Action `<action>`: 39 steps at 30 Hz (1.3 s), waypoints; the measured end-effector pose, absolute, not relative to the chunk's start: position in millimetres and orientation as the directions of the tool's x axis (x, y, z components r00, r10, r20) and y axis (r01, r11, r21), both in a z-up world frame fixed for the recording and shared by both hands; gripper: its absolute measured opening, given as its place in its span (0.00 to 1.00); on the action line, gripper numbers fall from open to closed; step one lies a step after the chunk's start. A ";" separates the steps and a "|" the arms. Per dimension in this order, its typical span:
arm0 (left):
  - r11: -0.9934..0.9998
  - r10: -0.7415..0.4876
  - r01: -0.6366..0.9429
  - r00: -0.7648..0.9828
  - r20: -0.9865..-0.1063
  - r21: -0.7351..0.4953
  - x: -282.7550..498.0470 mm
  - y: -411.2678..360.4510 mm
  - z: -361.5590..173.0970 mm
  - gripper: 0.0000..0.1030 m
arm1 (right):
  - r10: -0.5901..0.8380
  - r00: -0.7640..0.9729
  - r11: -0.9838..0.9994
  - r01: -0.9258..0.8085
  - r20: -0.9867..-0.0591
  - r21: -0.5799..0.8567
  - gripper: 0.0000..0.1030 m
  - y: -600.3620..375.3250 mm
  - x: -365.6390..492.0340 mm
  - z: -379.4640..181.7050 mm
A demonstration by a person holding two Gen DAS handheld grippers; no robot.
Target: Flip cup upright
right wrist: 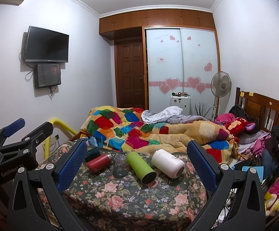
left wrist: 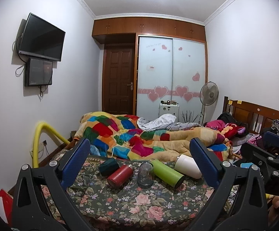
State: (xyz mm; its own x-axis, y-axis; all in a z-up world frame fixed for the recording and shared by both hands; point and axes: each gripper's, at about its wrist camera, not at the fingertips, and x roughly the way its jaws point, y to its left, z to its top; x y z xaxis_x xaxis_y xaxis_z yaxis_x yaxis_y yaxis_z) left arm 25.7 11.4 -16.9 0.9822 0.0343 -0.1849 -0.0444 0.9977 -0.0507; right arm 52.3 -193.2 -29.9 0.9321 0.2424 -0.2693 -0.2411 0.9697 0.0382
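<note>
Five vessels sit in a loose row on the floral bed cover. The glass is clear and stands mouth down, its base uppermost. To its left a red flask lies on its side, with a dark teal cup lying behind it. To its right a green flask lies with its dark end toward the camera, just beside the glass, and a white cup lies farther right, its open end toward the camera.

The right gripper is spread wide and holds nothing; the whole row lies ahead of it, between the lines of its two blue fingers, none touched. The left gripper is likewise wide and empty, with the glass near the middle of its gap and the white cup close by its right finger.

The left view shows the white cup's tapered body from the side and the right gripper at its right edge. The right view shows the left gripper, at its left edge, and print on the white cup. Behind the row lies a patchwork quilt.
</note>
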 end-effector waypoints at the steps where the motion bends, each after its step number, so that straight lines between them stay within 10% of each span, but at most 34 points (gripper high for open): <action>1: 0.998 0.036 -0.046 0.981 -0.190 -0.052 27.5 11.6 -19.6 1.00 | 0.241 0.931 0.970 -0.240 -0.274 0.038 1.00 -193.1 54.3 -31.0; 23: 0.994 -0.052 -0.040 0.640 -0.767 -0.100 290.4 114.4 -229.8 1.00 | 0.137 0.857 0.990 -0.133 -0.496 0.043 1.00 -211.4 137.3 -88.8; 39: 0.982 -0.175 0.142 0.453 -0.874 -0.123 362.9 96.8 -276.9 0.86 | 0.070 0.792 0.996 -0.088 -0.607 0.000 1.00 -216.4 177.5 -120.4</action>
